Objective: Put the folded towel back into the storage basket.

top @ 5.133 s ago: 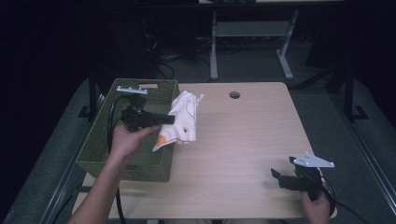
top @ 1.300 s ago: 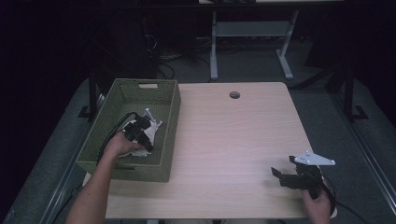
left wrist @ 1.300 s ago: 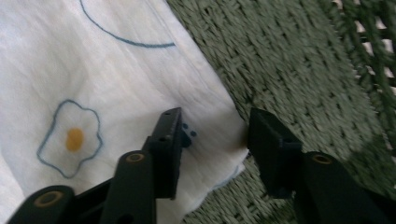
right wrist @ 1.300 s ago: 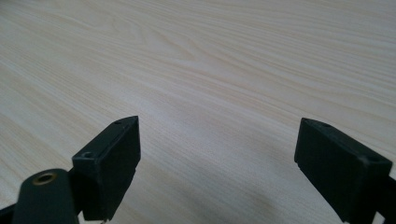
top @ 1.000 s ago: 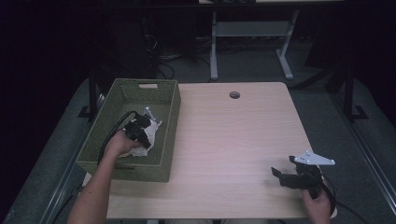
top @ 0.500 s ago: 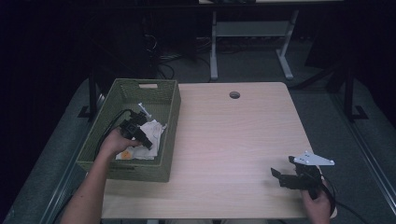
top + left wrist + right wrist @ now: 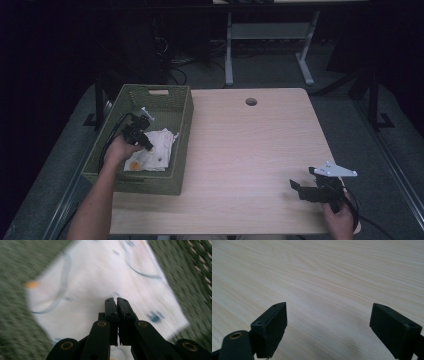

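A white cloth (image 7: 156, 151) with orange and dark prints lies spread on the floor of a green woven basket (image 7: 184, 131) at the table's left edge. My left gripper (image 7: 146, 144) hovers inside the basket over the cloth's upper left part. In the left gripper view its jaws (image 7: 116, 300) are pressed together with nothing between them, and the blurred cloth (image 7: 100, 277) lies flat below on the basket floor (image 7: 15, 322). My right gripper (image 7: 296, 186) rests open near the table's front right corner, jaws wide apart (image 7: 328, 317) over bare wood.
The light wooden table (image 7: 250, 145) has a round cable hole (image 7: 251, 101) at its far middle. White desk legs (image 7: 230, 55) stand on the dark floor beyond. The basket's tall walls surround my left hand.
The cloth went from hanging in my left gripper above the table into the basket, where it now lies flat. The left gripper has drawn back slightly. The right gripper stayed still.
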The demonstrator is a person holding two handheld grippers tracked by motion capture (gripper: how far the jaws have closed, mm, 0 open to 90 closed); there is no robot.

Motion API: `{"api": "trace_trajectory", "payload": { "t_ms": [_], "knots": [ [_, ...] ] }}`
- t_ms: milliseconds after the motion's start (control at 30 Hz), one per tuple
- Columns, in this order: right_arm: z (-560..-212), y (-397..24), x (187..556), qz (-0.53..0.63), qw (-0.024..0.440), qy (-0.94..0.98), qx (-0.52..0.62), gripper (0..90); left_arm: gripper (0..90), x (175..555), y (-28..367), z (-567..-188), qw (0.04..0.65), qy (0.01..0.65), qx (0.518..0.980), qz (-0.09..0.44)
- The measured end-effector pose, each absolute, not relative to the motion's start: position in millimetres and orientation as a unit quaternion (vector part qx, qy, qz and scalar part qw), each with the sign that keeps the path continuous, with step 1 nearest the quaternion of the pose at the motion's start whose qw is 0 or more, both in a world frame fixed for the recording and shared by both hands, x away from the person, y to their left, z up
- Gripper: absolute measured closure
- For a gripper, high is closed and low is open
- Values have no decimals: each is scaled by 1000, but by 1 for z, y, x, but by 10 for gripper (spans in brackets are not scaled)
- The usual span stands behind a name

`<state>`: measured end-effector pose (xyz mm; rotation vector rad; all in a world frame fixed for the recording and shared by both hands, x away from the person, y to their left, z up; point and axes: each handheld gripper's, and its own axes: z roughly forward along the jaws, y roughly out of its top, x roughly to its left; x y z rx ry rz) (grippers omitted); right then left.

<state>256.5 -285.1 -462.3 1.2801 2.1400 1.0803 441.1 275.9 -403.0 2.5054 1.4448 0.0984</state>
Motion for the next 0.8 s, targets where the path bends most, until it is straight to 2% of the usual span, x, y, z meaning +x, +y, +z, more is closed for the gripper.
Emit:
{"api": "trace_trajectory", "payload": {
  "t_ms": [167,267,500,600,633,800],
  "knots": [
    [-463,-285,258,386,209,771,461,140,832,450,279,-417,89,497,863,31],
    [-464,-285,259,386,210,770,462,139,834,450,277,-423,75,489,869,26],
    [-463,-284,258,388,211,770,460,139,725,438,281,-405,129,498,857,44],
    [-463,-284,257,389,211,770,459,139,722,428,280,-392,157,493,854,60],
    [-462,-284,257,389,211,772,457,140,717,421,279,-385,191,494,847,58],
    [-461,-283,255,392,211,771,455,139,670,407,275,-375,232,493,836,65]
  ]
}}
